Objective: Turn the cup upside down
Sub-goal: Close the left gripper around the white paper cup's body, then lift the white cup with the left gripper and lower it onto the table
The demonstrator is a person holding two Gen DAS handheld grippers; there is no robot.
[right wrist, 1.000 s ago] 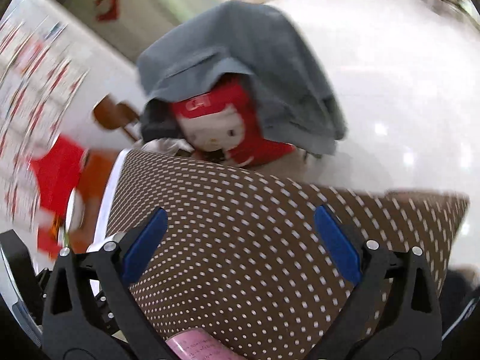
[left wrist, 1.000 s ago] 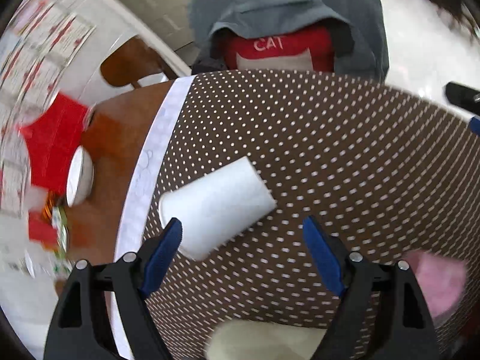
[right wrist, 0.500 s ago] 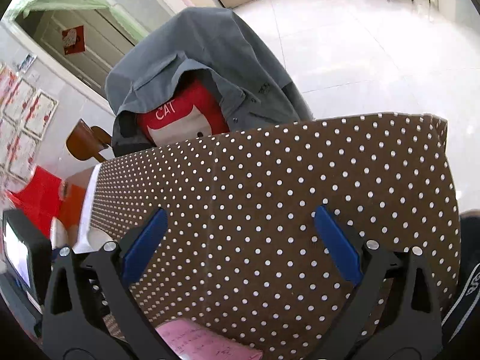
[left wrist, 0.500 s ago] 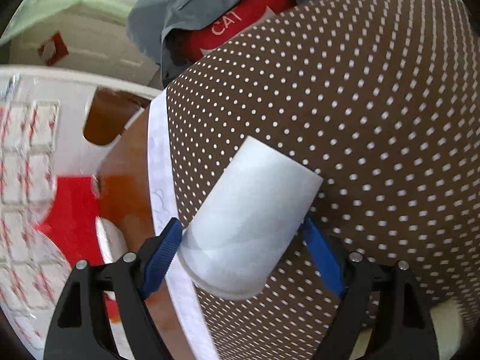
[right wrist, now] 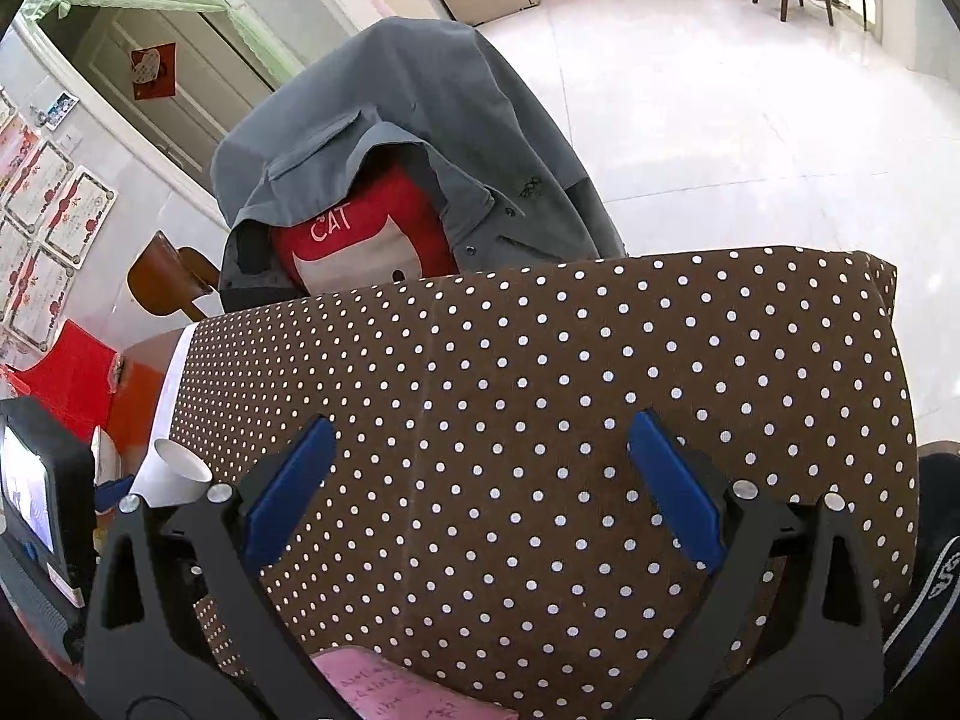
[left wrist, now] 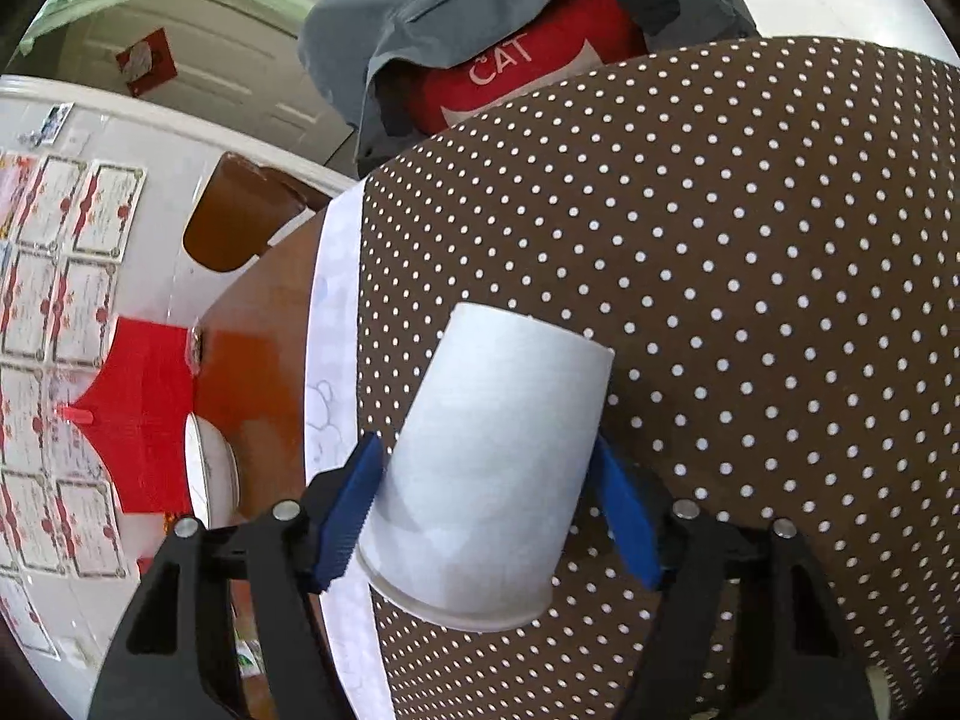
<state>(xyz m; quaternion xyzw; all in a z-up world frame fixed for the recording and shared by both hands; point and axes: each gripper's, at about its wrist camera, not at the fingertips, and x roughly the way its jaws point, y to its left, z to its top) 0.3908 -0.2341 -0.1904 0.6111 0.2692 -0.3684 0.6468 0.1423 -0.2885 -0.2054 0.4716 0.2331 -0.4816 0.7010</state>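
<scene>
A white paper cup (left wrist: pixel 486 468) is held between the blue pads of my left gripper (left wrist: pixel 489 507), which is shut on it. The cup is lifted off the brown polka-dot tablecloth (left wrist: pixel 750 300) and tilted, rim toward the camera, base pointing away. In the right wrist view the cup (right wrist: pixel 171 474) shows small at the far left, beside the left gripper's body. My right gripper (right wrist: pixel 480 480) is open and empty above the tablecloth (right wrist: pixel 540 372).
A chair draped with a grey jacket (right wrist: pixel 390 138) and a red "CAT" cushion (left wrist: pixel 522 66) stands at the table's far edge. A white bowl (left wrist: pixel 210 474) and red paper (left wrist: pixel 138 408) lie left on bare wood. A pink note (right wrist: pixel 384 684) lies near the right gripper.
My left gripper closed on the cup, which lay on its side a second ago, and lifted it. The right gripper stayed open while its view steadied.
</scene>
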